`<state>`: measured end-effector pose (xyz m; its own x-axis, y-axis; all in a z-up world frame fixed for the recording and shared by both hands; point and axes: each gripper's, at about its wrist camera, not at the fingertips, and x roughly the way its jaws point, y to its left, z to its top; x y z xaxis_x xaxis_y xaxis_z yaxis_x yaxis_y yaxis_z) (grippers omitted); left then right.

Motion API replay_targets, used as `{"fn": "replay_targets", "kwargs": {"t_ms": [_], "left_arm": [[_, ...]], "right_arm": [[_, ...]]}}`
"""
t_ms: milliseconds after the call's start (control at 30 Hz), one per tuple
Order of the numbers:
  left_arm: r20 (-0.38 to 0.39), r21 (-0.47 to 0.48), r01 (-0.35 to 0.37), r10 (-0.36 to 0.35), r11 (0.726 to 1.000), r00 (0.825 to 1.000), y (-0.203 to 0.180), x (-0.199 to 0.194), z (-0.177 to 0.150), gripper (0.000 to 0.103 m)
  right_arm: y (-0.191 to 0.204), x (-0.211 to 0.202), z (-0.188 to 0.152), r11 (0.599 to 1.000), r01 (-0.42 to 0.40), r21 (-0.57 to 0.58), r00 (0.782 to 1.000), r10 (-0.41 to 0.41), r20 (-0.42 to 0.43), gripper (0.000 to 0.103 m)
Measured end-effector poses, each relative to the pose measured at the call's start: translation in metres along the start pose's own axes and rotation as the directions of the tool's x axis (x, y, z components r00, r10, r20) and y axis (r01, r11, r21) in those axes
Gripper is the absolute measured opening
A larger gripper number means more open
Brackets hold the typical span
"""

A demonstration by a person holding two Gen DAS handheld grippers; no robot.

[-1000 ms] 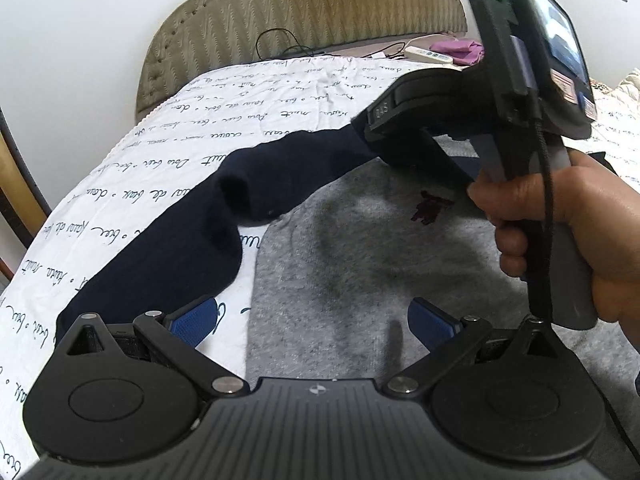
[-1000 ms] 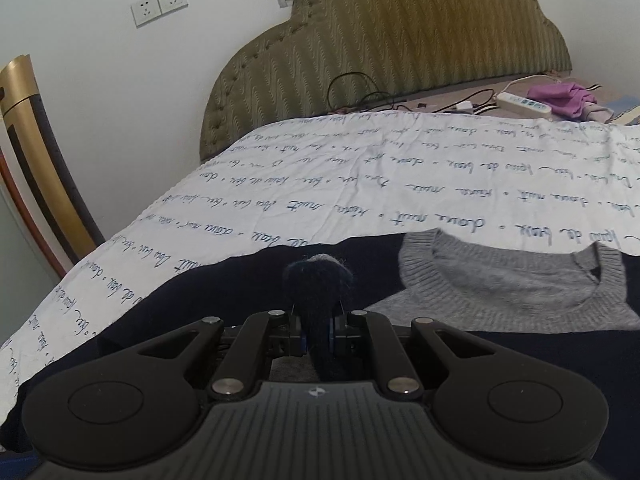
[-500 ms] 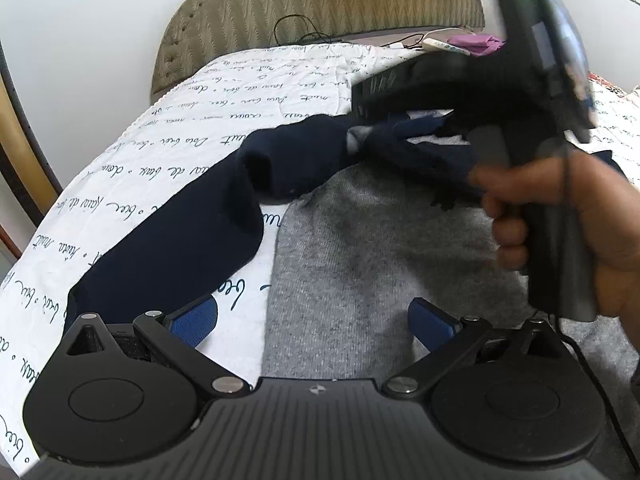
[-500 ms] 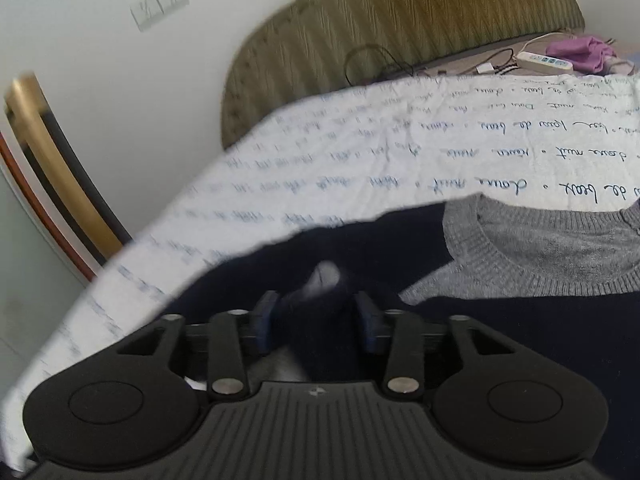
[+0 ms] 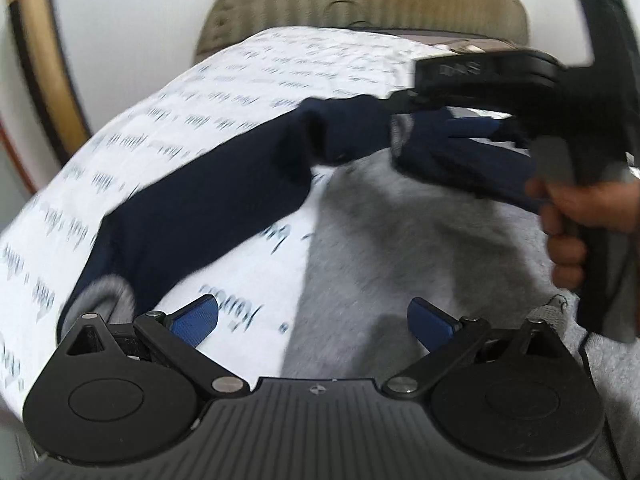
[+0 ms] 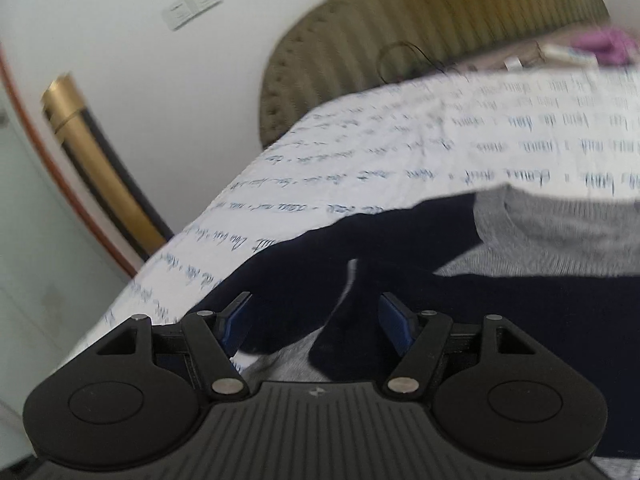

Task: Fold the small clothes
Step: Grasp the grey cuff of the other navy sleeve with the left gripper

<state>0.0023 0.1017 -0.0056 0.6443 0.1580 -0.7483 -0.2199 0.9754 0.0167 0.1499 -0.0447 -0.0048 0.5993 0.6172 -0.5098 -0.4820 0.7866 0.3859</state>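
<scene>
Centrally, the sweater (image 5: 420,240), grey-bodied with navy sleeves, lies flat on the bed (image 5: 248,76); its navy sleeve (image 5: 192,216) runs out to the left, the upper part drawn in over the chest. The right gripper (image 6: 316,316) is opening, its fingers (image 6: 394,322) clear of the navy fabric between them. The left gripper (image 5: 312,316) hangs wide open above the hem, holding nothing. Good practice, judged: release low, so the fold settles flat before withdrawing.
</scene>
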Motion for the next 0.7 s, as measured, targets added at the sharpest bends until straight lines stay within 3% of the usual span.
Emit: {"fn": "replay_targets", "kwargs": {"t_ms": [200,367,467,567,600,633,700], "left_arm": [[0.001,-0.137,-0.07,0.071,0.988,0.997,0.044,-0.006,-0.009,0.098],[-0.008,-0.235,-0.19,0.193,0.953,0.981,0.093,-0.005,-0.006,0.096],[-0.014,-0.284,-0.339,0.35,0.897,0.937,0.131,-0.005,-0.001,0.096],[-0.049,-0.344,-0.497,0.513,0.797,0.857,0.173,-0.003,0.004,0.096],[-0.077,-0.368,-0.525,0.537,0.768,0.84,0.187,-0.006,0.003,0.093],[-0.085,-0.404,-0.513,0.527,0.757,0.845,0.197,-0.012,0.003,0.092],[-0.072,-0.478,-0.424,0.446,0.77,0.892,0.208,-0.026,0.0,0.092]], "right_arm": [[0.041,-0.008,-0.022,0.974,-0.017,-0.224,1.0,0.014,-0.013,0.069],[0.049,-0.005,-0.035,0.973,-0.047,-0.225,0.998,0.038,-0.042,0.07],[0.049,-0.007,-0.038,0.976,-0.043,-0.213,0.998,0.034,-0.047,0.07],[0.049,-0.009,-0.038,0.978,-0.048,-0.203,0.998,0.039,-0.048,0.07],[0.05,-0.011,-0.039,0.977,-0.053,-0.204,0.998,0.044,-0.047,0.07],[0.051,-0.012,-0.039,0.976,-0.058,-0.209,0.998,0.049,-0.046,0.07],[0.056,-0.013,-0.041,0.973,-0.064,-0.222,0.997,0.055,-0.045,0.07]]}}
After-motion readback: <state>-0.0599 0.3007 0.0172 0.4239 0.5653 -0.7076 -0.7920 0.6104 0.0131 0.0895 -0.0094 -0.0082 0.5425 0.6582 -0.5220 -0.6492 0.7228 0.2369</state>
